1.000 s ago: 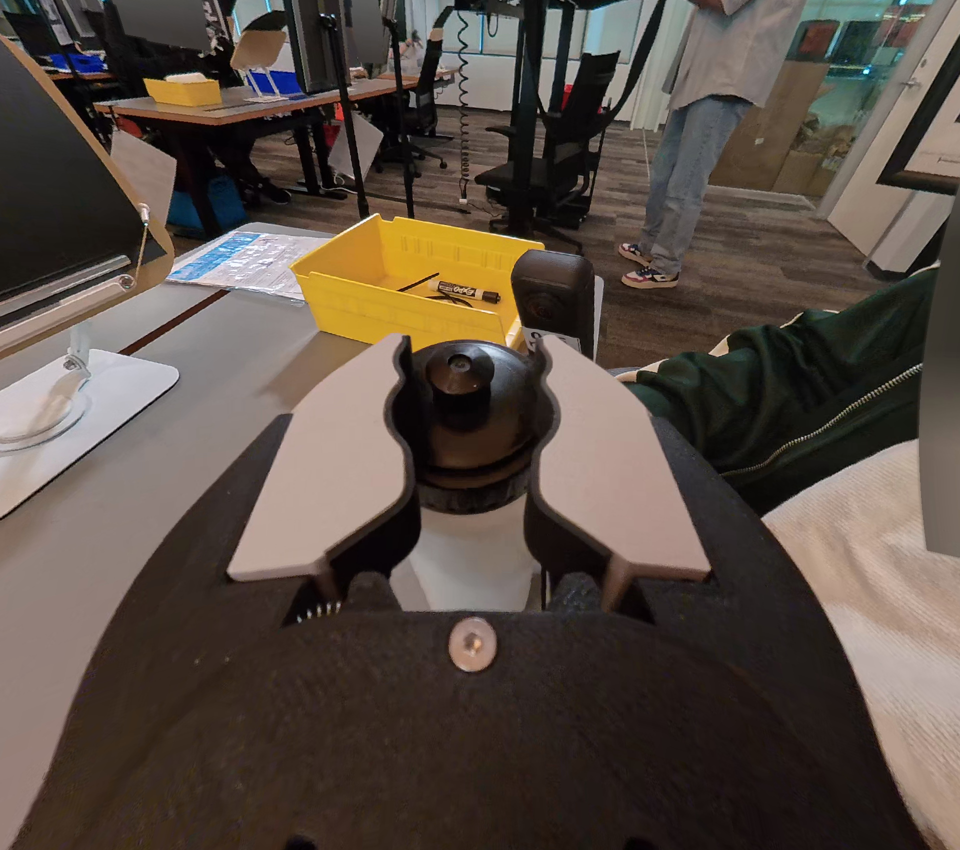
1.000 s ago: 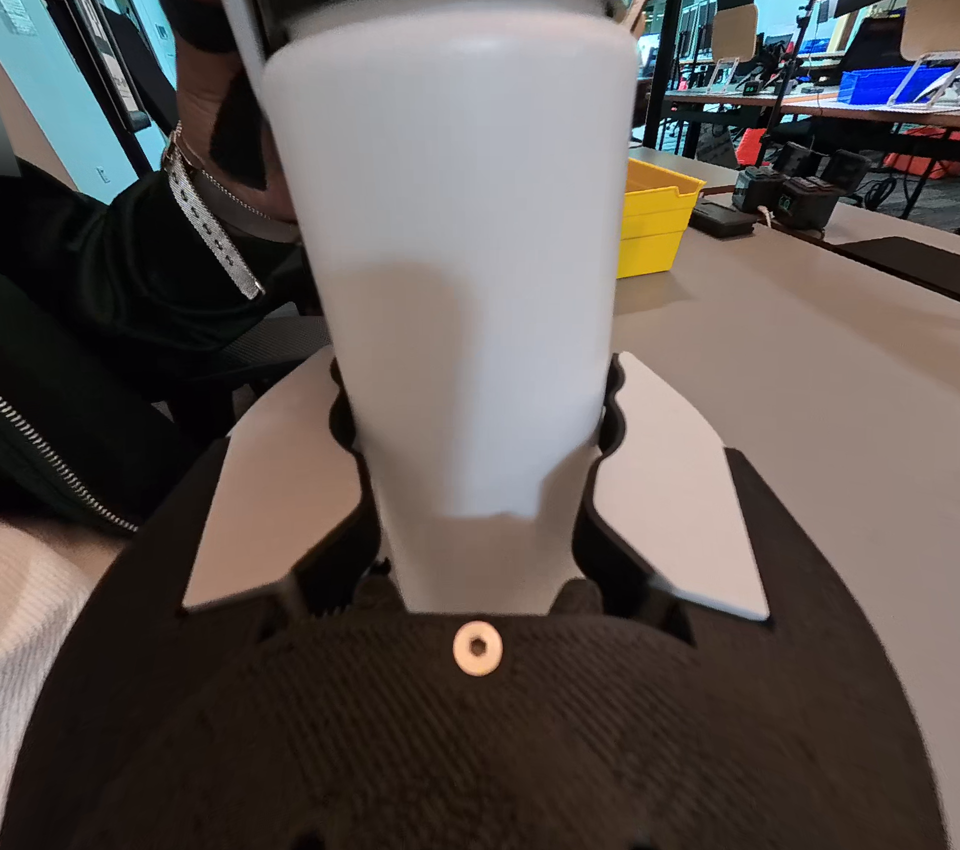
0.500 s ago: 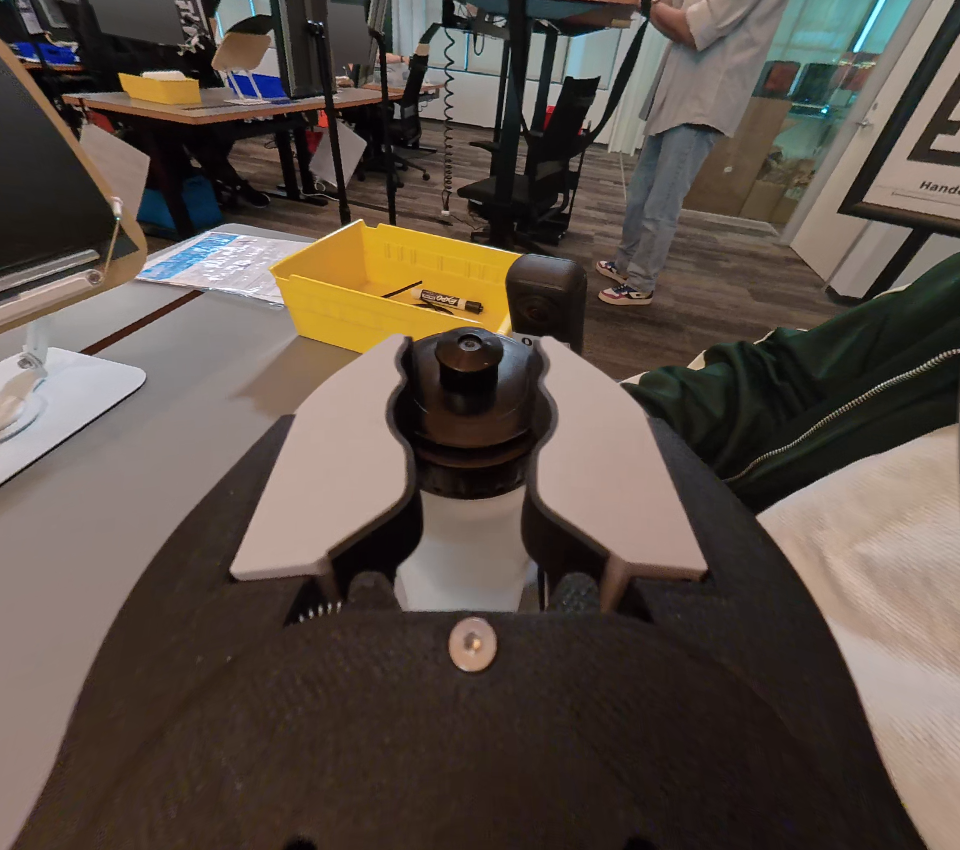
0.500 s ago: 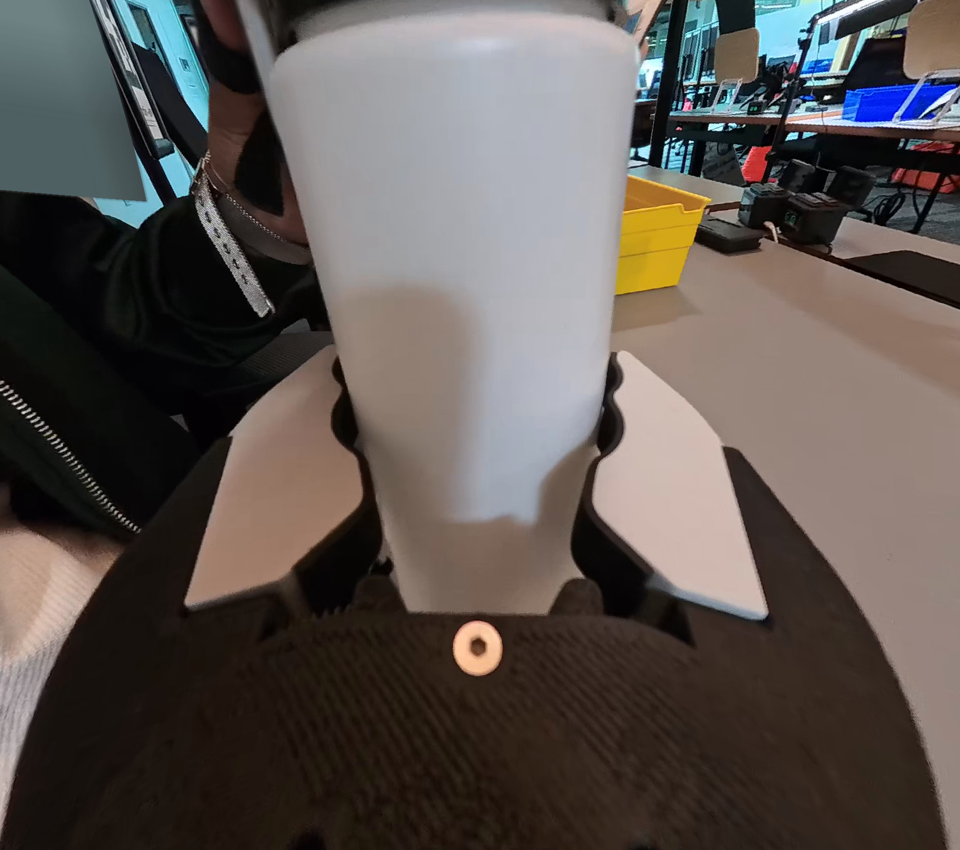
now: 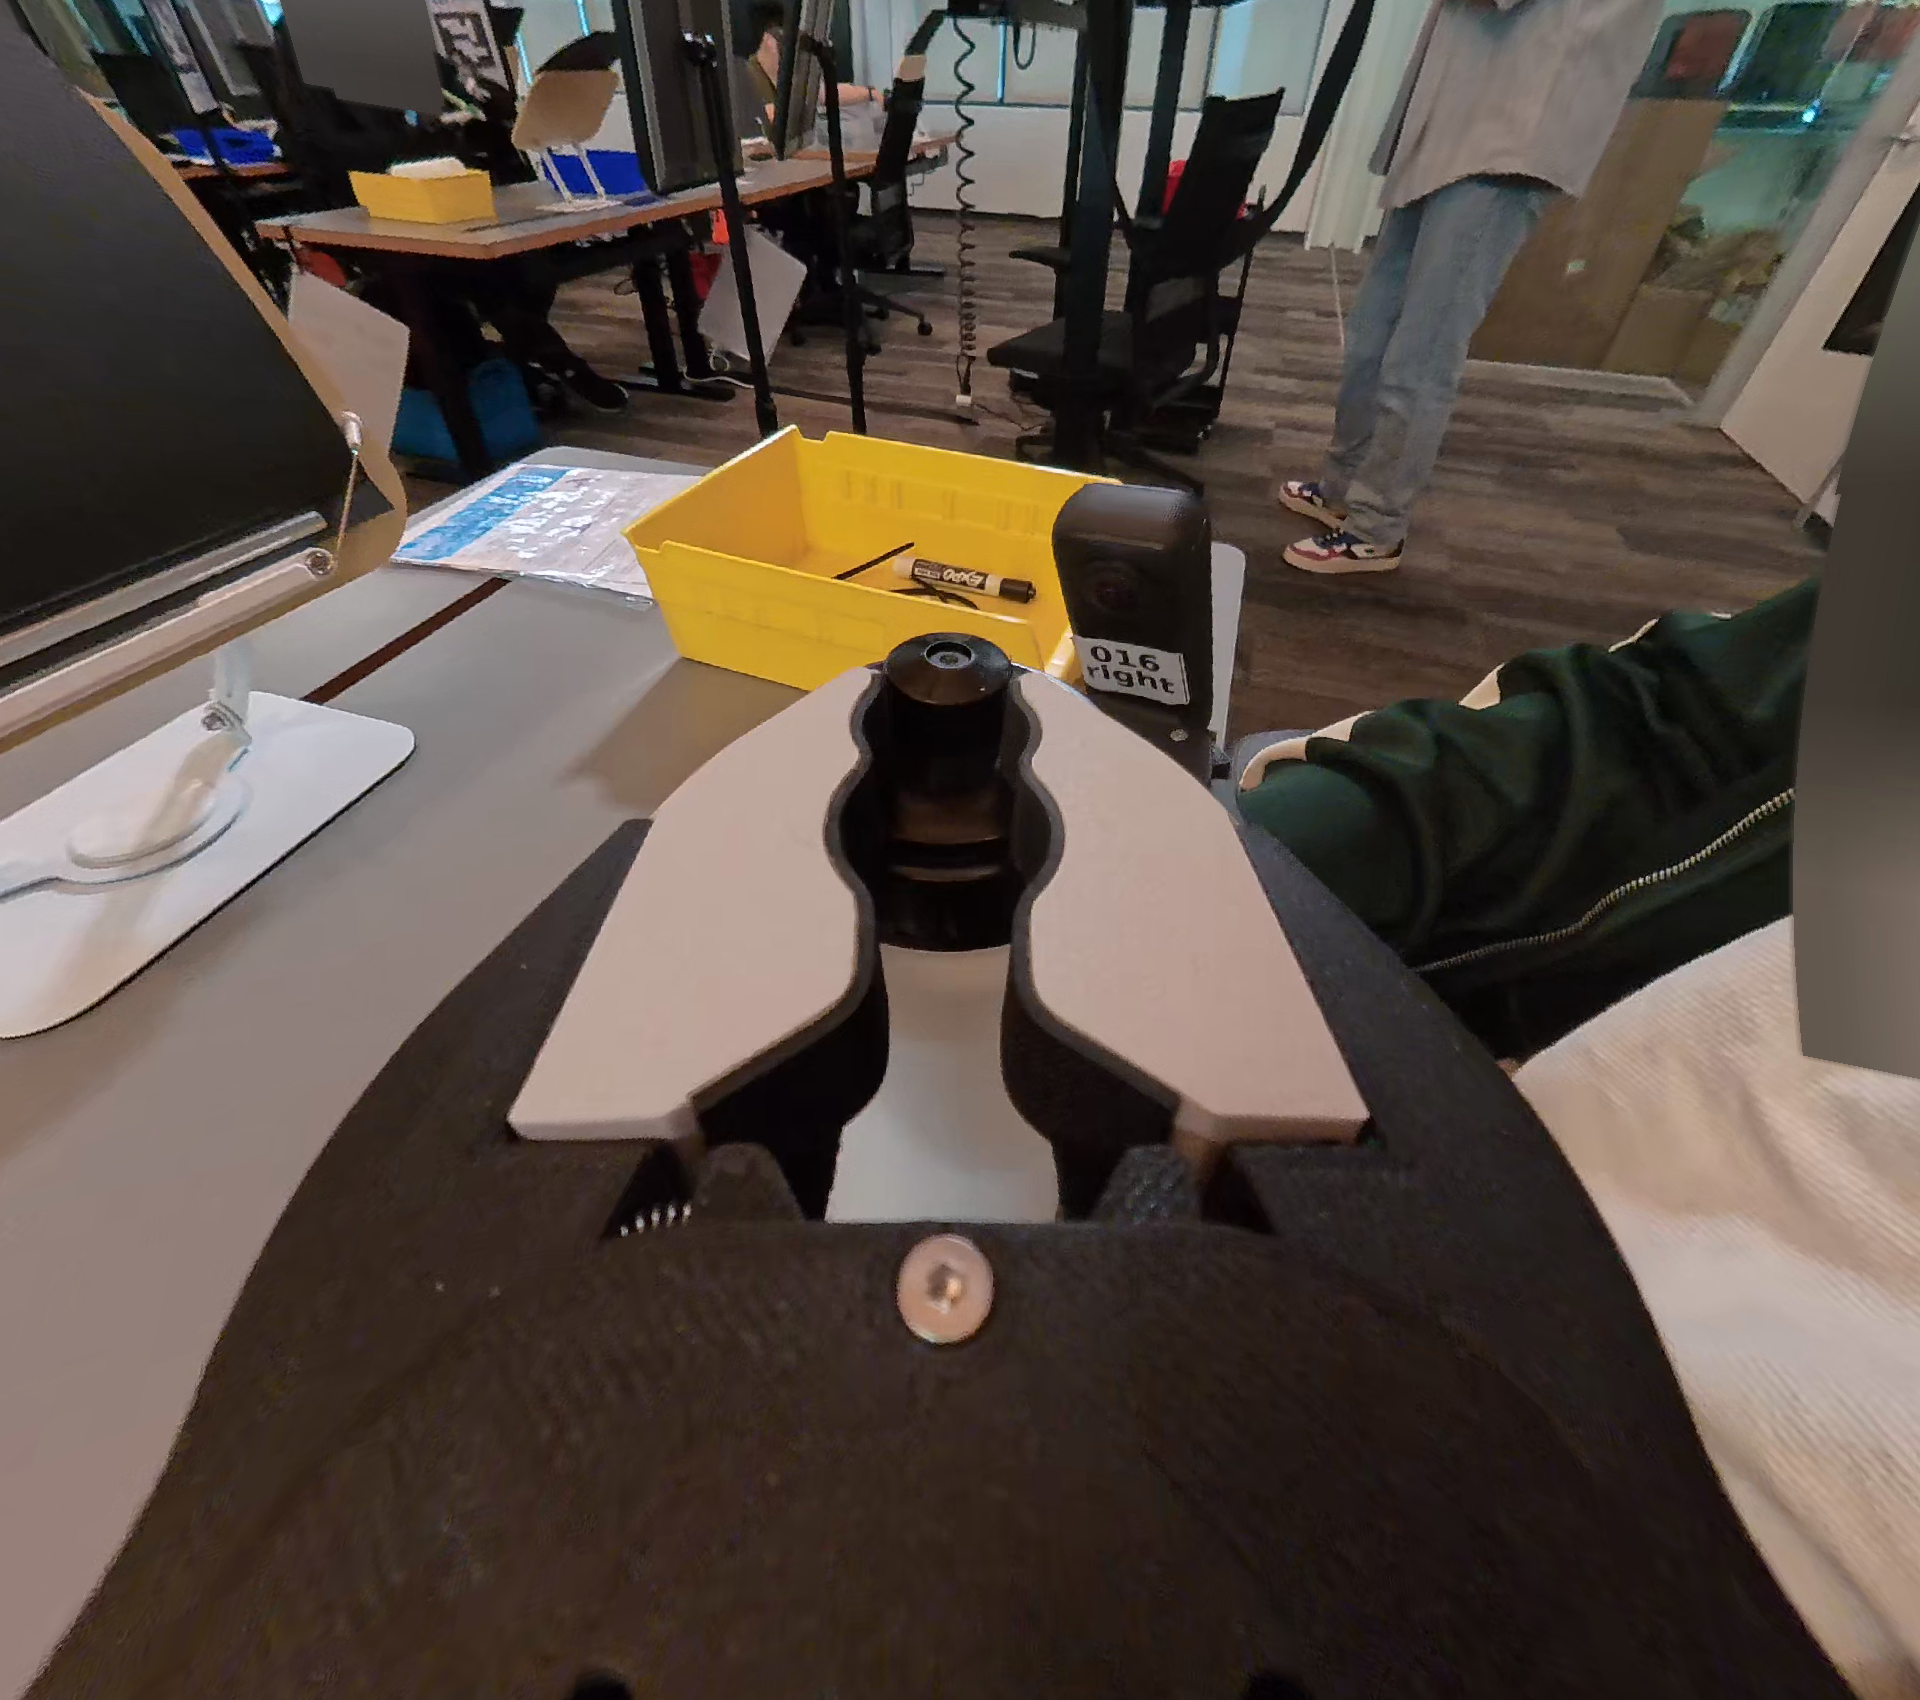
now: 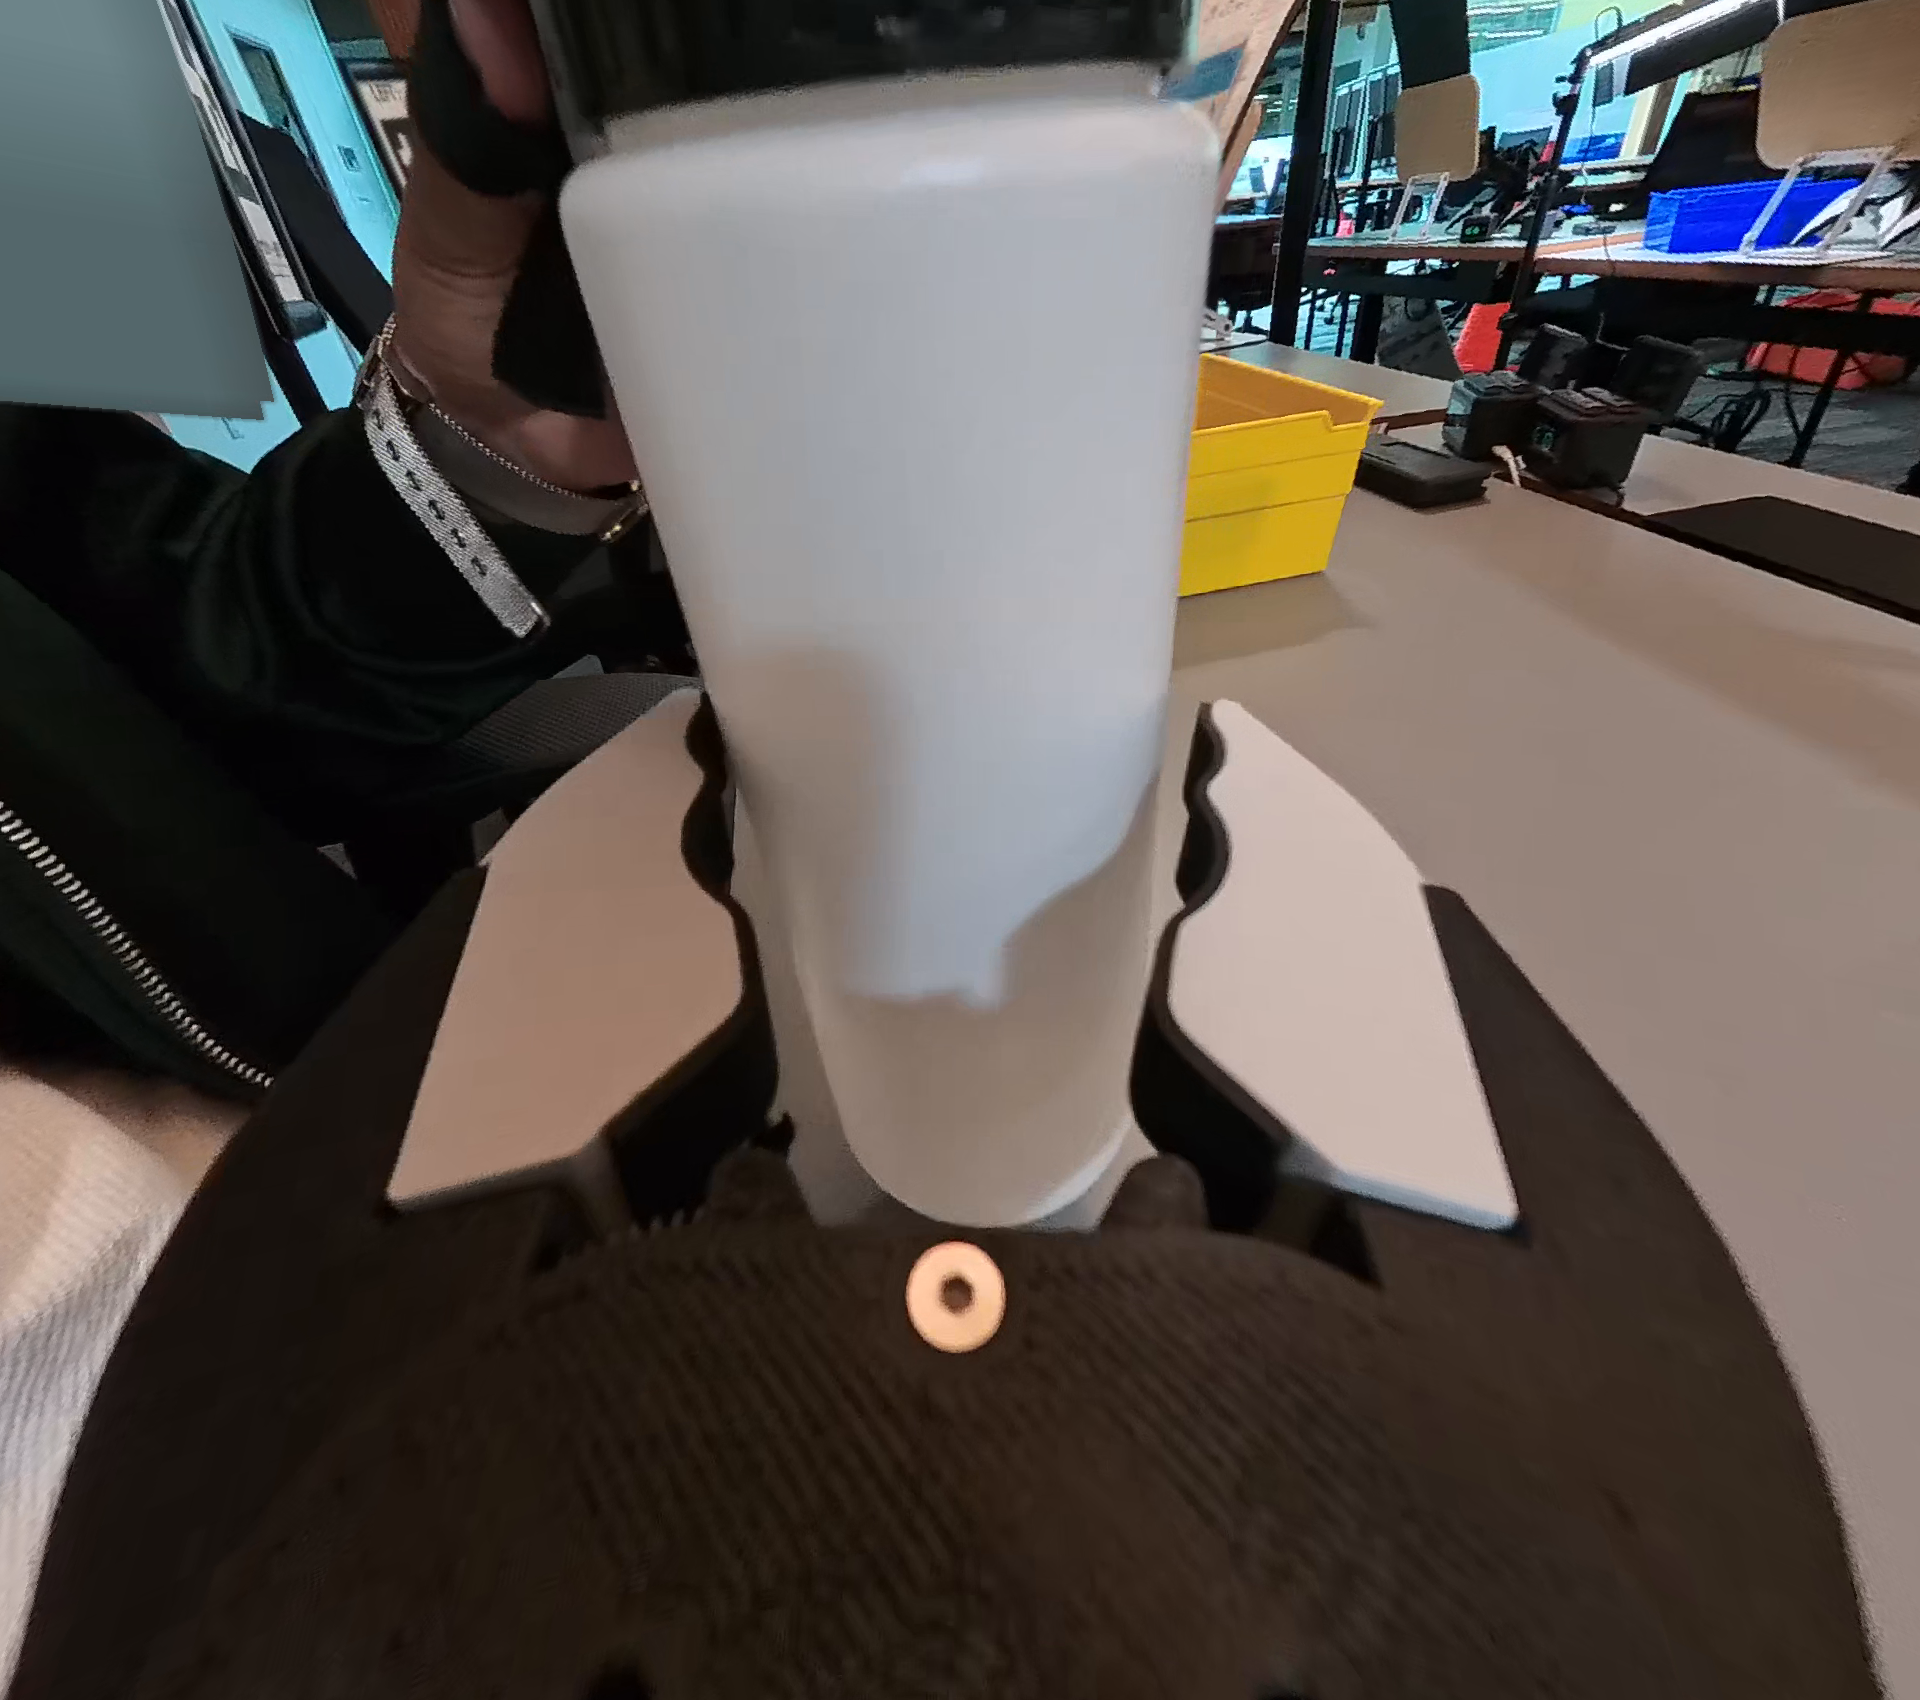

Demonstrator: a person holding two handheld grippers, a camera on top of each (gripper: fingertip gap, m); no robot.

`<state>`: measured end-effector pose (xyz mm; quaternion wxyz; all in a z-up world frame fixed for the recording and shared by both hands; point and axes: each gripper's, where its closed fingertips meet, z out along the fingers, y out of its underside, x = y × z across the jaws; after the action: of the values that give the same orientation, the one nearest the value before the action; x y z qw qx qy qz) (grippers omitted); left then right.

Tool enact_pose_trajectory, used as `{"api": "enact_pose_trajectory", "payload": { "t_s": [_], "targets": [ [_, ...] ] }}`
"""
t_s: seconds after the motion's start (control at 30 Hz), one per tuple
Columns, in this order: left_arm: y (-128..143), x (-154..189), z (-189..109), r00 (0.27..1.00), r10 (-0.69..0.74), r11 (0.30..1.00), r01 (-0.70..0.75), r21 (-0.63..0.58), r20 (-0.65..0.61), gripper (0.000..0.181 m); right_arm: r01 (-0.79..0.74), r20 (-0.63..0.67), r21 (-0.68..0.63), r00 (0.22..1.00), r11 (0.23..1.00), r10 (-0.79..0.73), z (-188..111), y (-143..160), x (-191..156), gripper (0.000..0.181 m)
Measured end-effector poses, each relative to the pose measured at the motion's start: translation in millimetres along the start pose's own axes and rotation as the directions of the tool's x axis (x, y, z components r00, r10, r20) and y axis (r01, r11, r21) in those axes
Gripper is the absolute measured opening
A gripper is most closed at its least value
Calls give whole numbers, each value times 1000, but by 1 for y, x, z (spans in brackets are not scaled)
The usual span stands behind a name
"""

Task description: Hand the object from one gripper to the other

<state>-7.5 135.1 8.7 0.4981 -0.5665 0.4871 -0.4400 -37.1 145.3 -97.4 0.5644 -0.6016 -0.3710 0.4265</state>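
The object is a white bottle with a black screw cap. My left gripper is shut on the cap's narrow top and holds the bottle from above; the white body shows below between the fingers. My right gripper is open around the bottle's lower body, with a gap on the right side. The bottle's base sits low between its fingers. In the left wrist view the right gripper's camera shows just behind the cap. A gloved hand holds the left gripper beside the cap.
A grey table lies below. A yellow bin holds a marker; the bin also shows in the right wrist view. A monitor stand is at the left. Black chargers sit farther off. A person stands beyond. The tips of one gripper are about 11 cm away from the tips of the other.
My right gripper's jaws have spread off the bottle's body. My left gripper's jaws have closed in narrower, now on the cap's top. The bottle has shifted a little away from the right gripper.
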Motion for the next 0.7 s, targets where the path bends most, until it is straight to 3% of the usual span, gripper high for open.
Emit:
{"api": "enact_pose_trajectory", "payload": {
  "t_s": [0.17,0.63,0.7],
  "targets": [
    [-7,1,-3,999,-38,997,39,68,-14,21,13,10,-14,1000,1000,-13,3,3,-4,87],
    [-14,9,-1,999,-8,993,12,116,-37,21,46,12,-8,999,999,-46,1,-3,-8,85],
    [-16,10,-2,999,-6,992,11,126,-40,31,47,4,-2,999,999,-47,0,-5,-7,85]
  ]
}}
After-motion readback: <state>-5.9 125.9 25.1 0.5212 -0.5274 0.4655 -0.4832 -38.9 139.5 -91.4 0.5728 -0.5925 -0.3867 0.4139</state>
